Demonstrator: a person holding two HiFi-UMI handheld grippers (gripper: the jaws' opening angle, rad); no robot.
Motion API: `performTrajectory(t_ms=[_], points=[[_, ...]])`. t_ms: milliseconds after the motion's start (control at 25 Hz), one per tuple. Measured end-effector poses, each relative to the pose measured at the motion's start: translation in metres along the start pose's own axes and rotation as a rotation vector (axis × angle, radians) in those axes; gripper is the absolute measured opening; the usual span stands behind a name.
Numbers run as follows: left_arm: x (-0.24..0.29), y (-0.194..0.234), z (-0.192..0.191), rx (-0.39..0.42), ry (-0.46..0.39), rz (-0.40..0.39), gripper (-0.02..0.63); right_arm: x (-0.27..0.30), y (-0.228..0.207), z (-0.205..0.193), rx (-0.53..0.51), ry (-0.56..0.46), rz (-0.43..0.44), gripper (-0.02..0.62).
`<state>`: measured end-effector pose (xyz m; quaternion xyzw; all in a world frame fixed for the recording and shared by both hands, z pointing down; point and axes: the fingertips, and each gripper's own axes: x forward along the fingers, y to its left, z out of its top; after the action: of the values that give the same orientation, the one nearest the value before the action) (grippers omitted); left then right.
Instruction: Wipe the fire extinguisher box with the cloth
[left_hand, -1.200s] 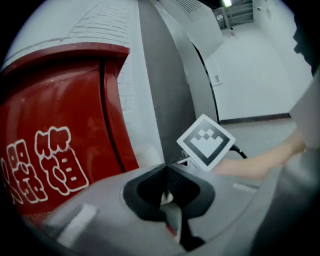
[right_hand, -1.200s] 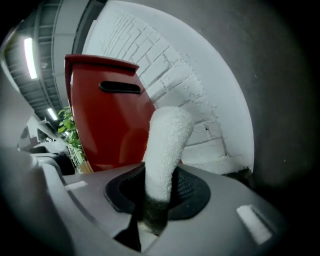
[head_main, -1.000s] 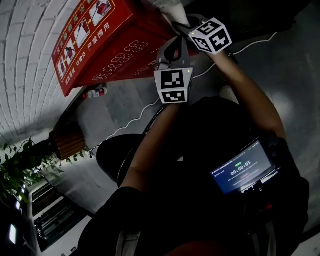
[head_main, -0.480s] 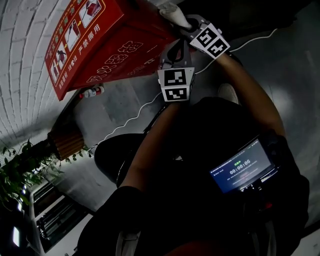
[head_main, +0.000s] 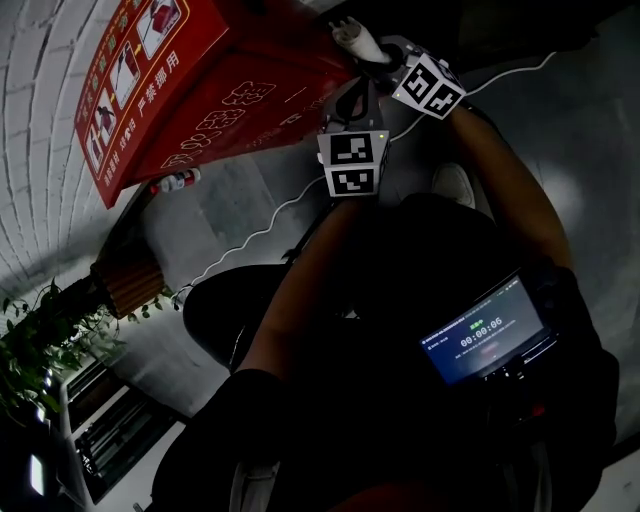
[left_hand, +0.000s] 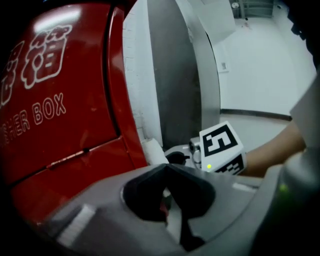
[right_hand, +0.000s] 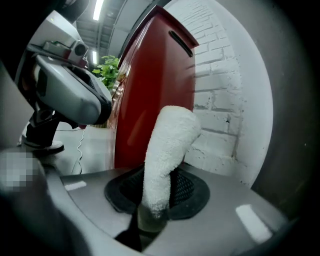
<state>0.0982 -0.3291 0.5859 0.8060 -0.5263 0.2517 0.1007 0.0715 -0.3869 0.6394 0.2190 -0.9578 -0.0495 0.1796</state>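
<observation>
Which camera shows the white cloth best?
The right gripper view: the cloth stands big and central, pinched between the jaws. The head view shows only a small tip; the left gripper view, a bit beside the red box.

One box (head_main: 200, 90), one cloth (head_main: 352, 38), two grippers (head_main: 347, 105) (head_main: 380, 58), maybe one bottle (head_main: 172, 182).

floor (head_main: 235, 210): grey, smooth, dimly lit, bounded by a white brick wall (head_main: 40, 120).
items recorded directly on it:
- red fire extinguisher box (head_main: 200, 100), stood against the wall.
- small red-and-white bottle-like item (head_main: 175, 182), laid on its side just beside the box's base; kind not determined.
- white cable (head_main: 250, 240), laid in loose waves near the box.
- slatted wooden planter (head_main: 130, 285) holding a green plant (head_main: 50, 340), set by the wall, well apart from the box.
- pale shoe (head_main: 455, 185), planted near the cable.
</observation>
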Motion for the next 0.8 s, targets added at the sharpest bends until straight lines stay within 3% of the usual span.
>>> performTrajectory(t_ms=[560,800], points=[[0.022,-0.006,-0.046,0.001,0.099,-0.03,-0.002,0.019,0.047,-0.112,0.022,0.274,0.137,0.081],[0.021,-0.005,-0.053,0.0,0.115,-0.028,-0.002,0.018,0.055,-0.133,0.07,0.354,0.125,0.081]])
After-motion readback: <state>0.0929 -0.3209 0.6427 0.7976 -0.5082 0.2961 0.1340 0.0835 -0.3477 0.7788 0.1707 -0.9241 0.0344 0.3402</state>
